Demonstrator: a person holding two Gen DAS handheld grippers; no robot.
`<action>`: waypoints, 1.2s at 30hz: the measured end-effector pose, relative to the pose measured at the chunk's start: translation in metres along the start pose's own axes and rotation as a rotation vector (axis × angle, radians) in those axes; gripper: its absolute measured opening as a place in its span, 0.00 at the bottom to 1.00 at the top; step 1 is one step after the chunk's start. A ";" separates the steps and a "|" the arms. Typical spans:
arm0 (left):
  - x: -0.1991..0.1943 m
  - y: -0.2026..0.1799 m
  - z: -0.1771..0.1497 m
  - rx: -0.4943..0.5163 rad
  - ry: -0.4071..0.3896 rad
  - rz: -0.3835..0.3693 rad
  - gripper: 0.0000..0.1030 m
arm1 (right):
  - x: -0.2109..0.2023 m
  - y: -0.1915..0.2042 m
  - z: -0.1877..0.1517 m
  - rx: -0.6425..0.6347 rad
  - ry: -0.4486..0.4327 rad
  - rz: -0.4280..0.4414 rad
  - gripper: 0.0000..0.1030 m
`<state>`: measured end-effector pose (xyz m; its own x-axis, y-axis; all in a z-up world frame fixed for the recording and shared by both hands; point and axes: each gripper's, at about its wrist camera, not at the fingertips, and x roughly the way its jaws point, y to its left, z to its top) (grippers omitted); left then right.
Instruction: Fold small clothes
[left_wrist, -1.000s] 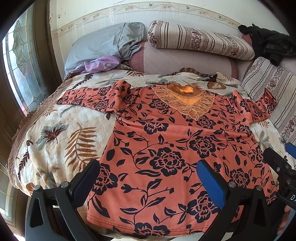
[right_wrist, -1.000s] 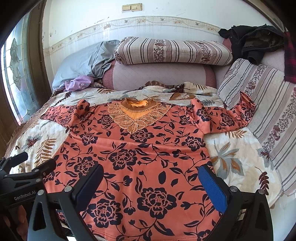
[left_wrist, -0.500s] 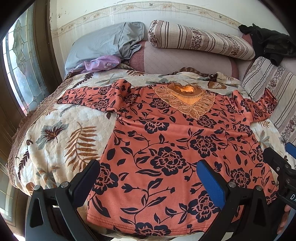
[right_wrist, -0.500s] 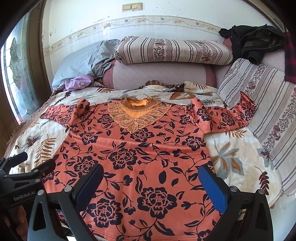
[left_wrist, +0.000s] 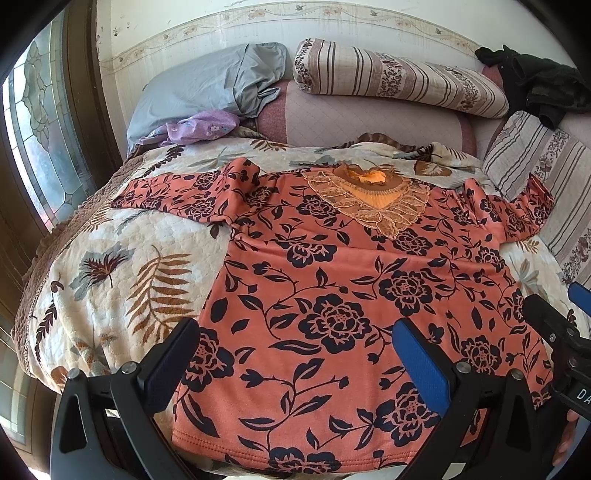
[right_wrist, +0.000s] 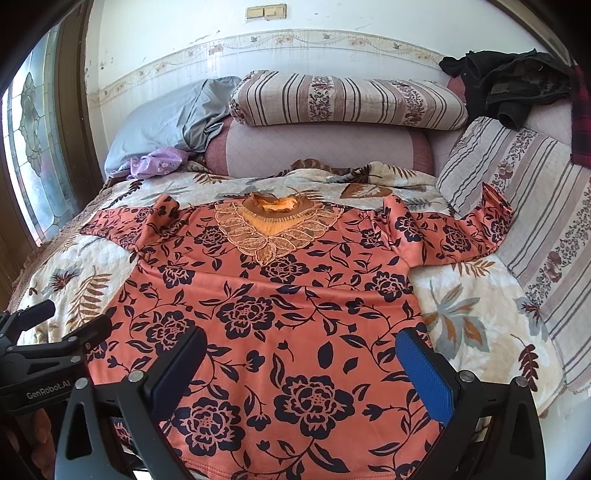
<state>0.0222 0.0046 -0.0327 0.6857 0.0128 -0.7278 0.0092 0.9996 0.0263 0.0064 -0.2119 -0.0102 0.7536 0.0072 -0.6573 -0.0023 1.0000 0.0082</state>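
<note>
An orange blouse with black flowers (left_wrist: 332, 295) lies spread flat, front up, on the bed, its lace collar (left_wrist: 373, 203) toward the pillows and both sleeves out to the sides. It also shows in the right wrist view (right_wrist: 277, 314). My left gripper (left_wrist: 295, 354) is open and empty above the hem's left part. My right gripper (right_wrist: 301, 365) is open and empty above the hem's right part. The left gripper also shows at the left edge of the right wrist view (right_wrist: 40, 354).
The leaf-print quilt (left_wrist: 110, 266) covers the bed. Striped pillows (right_wrist: 347, 99) and a grey pillow (left_wrist: 199, 85) lie at the head, with a purple cloth (left_wrist: 199, 125) beside them. A striped cushion (right_wrist: 535, 221) lines the right side. Dark clothes (right_wrist: 509, 81) sit at back right. A window (left_wrist: 40, 140) is on the left.
</note>
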 end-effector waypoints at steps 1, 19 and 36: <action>0.001 0.001 0.000 0.001 0.000 -0.003 1.00 | 0.001 0.000 0.000 -0.002 0.002 0.001 1.00; 0.078 0.006 0.035 0.048 0.043 0.003 1.00 | 0.044 -0.160 0.016 0.155 0.092 -0.014 0.97; 0.199 0.004 0.061 0.051 0.093 -0.005 1.00 | 0.168 -0.346 0.104 -0.076 0.116 -0.591 0.71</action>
<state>0.2030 0.0099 -0.1350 0.6147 0.0126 -0.7886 0.0508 0.9972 0.0556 0.2025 -0.5569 -0.0452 0.5650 -0.5530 -0.6123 0.3445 0.8325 -0.4340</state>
